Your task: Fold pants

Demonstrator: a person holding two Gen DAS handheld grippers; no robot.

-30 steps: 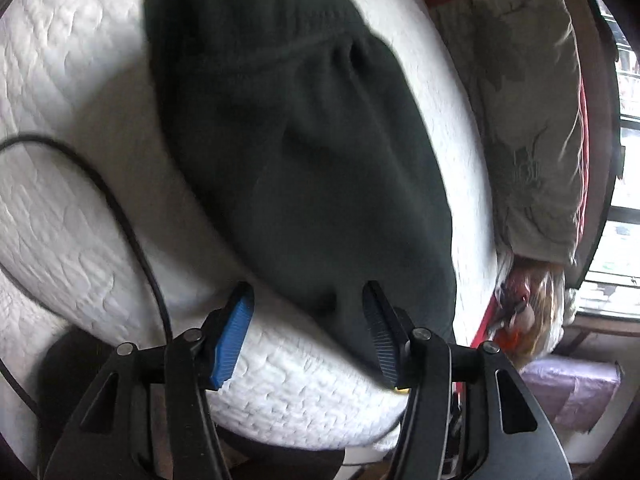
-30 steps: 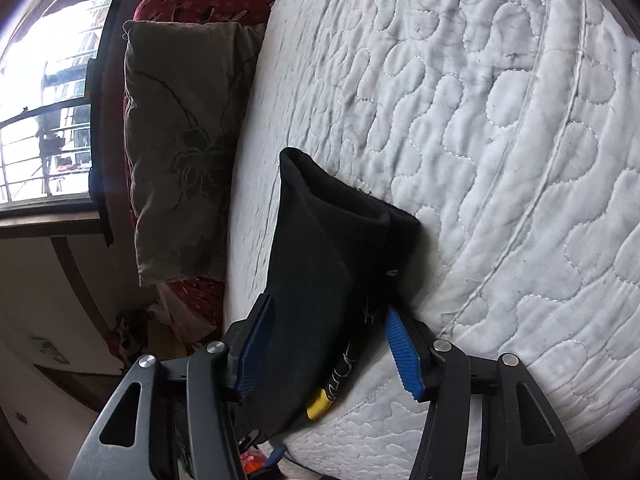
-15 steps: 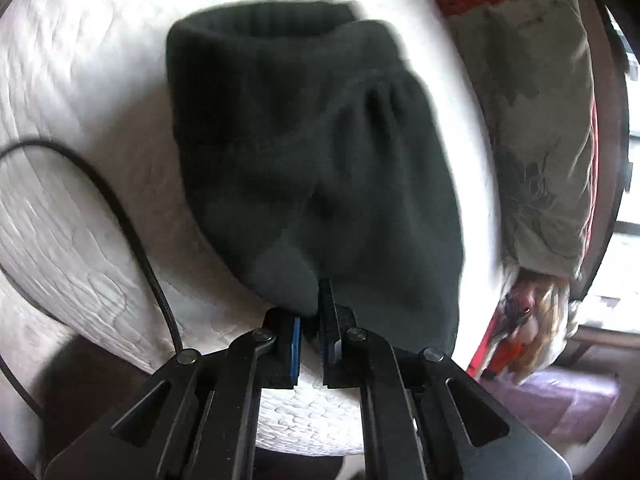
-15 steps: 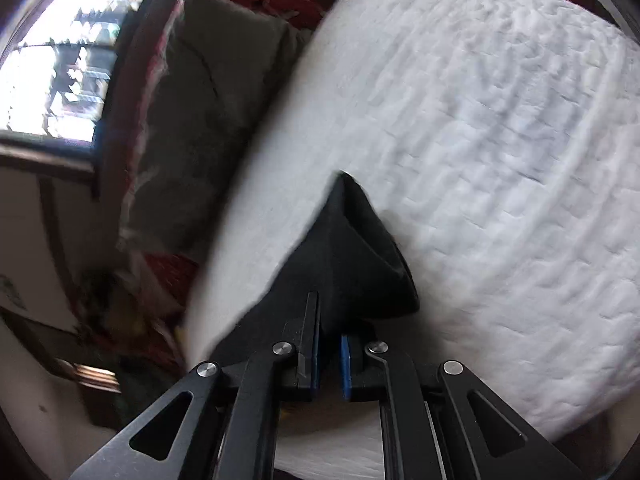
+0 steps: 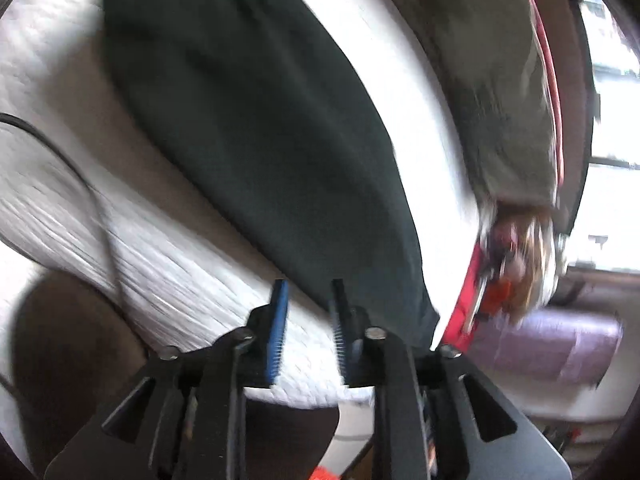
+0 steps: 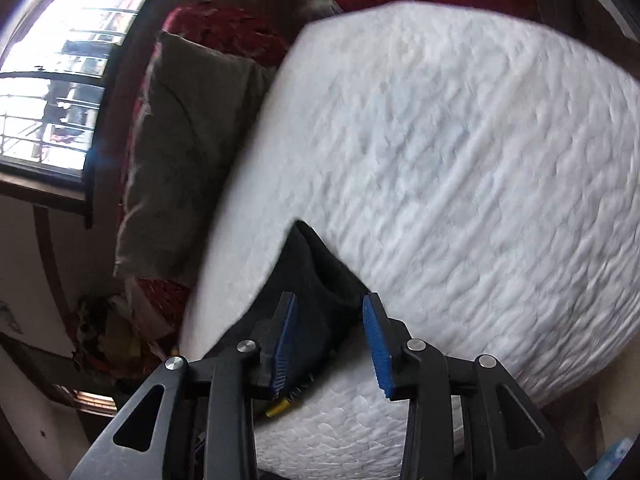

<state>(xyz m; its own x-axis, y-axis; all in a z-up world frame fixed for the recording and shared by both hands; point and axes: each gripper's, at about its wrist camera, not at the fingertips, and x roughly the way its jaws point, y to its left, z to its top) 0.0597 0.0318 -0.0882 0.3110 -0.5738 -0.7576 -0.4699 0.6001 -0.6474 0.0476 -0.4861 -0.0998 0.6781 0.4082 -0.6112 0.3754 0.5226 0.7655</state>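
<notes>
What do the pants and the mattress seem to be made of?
Pants: probably soft matte fleece or knit; dull dark surface, no sheen, drapes limply.
Mattress: quilted white fabric over padding, judging by its puffy stitched pattern.

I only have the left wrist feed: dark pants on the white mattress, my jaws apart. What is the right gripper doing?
Observer: The right gripper is open too, with an end of the pants lying between its fingers, not pinched.
Operator: Where does that end sit on the mattress?
Observer: Right at the near edge of the mattress, by its corner.
Operator: Anything dangling there?
Observer: Yes, a small yellow tip hangs below that pants end, under the right gripper's left finger.
</notes>
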